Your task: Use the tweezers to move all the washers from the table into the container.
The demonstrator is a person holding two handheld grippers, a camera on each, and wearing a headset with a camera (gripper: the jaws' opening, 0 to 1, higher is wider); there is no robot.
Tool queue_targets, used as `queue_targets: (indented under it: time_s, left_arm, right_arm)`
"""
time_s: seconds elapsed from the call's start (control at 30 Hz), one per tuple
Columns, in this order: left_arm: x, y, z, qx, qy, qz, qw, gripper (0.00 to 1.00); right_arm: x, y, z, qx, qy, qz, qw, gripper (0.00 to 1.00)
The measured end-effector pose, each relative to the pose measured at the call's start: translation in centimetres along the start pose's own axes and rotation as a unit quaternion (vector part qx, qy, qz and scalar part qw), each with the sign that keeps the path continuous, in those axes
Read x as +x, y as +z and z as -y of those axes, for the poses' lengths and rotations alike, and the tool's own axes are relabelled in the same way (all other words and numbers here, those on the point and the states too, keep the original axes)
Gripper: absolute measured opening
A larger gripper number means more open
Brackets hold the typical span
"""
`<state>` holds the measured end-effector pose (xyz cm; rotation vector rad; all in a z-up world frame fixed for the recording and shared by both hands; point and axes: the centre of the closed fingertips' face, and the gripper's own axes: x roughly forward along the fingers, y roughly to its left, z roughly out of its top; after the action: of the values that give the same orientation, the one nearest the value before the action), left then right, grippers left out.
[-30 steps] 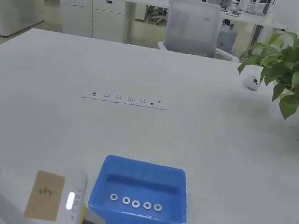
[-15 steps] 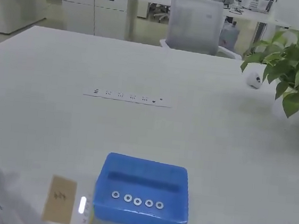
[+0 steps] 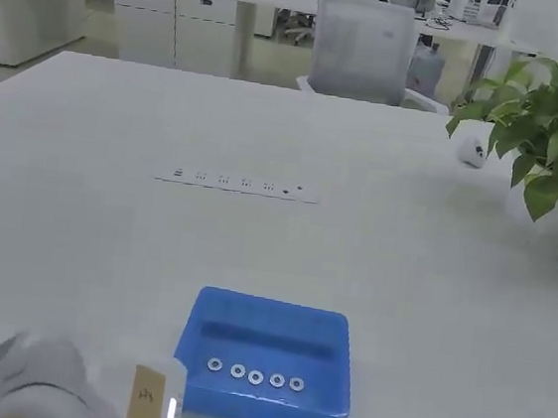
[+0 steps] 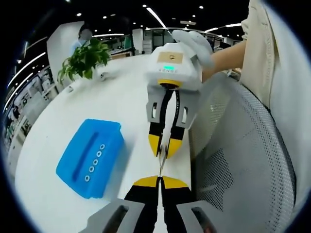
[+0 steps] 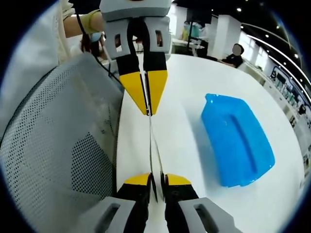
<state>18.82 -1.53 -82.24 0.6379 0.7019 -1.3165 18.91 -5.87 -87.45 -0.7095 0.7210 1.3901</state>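
A blue container (image 3: 265, 359) stands near the table's front edge with several silver washers (image 3: 255, 376) in a row on its floor. The same washers (image 4: 95, 161) show in the left gripper view. Thin metal tweezers (image 5: 151, 141) bridge the two grippers, which face each other tip to tip over the table edge. My left gripper (image 4: 161, 180) is shut on one end of the tweezers (image 4: 162, 166). My right gripper (image 5: 155, 180) is shut on the other end. The container (image 5: 238, 141) lies to the side of both, apart from them.
A mesh office chair (image 4: 233, 160) sits close behind the grippers, beside the person's body. A socket strip (image 3: 237, 182) is set into the table's middle. A potted plant (image 3: 557, 128) stands at the far right, and a grey chair (image 3: 361, 48) at the far edge.
In the head view the left gripper's body has sunk lower and further left, toward the bottom edge. The container and its washers have stayed put.
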Motion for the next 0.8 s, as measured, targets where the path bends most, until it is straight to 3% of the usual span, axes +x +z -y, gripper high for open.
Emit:
queue_targets:
  time_s: [0.37,0.5,0.6,0.8]
  left_arm:
    - [1.3,-2.7,0.1,0.0,-0.006,-0.044,0.999,0.0]
    - [1.8,-3.6,0.3,0.012,-0.008,-0.068,0.9976,0.0]
    - [2.2,-4.0,0.3,0.016,-0.012,-0.081,0.9965,0.0]
    - [2.4,-4.9,0.5,0.034,-0.018,-0.11,0.9932,0.0]
  right_arm:
    - [-0.5,-0.2,-0.4,0.023,0.002,0.018,0.9996,0.12]
    - [-1.8,0.3,-0.8,0.052,-0.006,0.058,0.9969,0.17]
    - [-2.9,-0.1,-1.5,0.073,0.003,0.074,0.9946,0.2]
    - [-6.4,-0.9,-1.4,0.102,-0.022,0.106,0.9889,0.32]
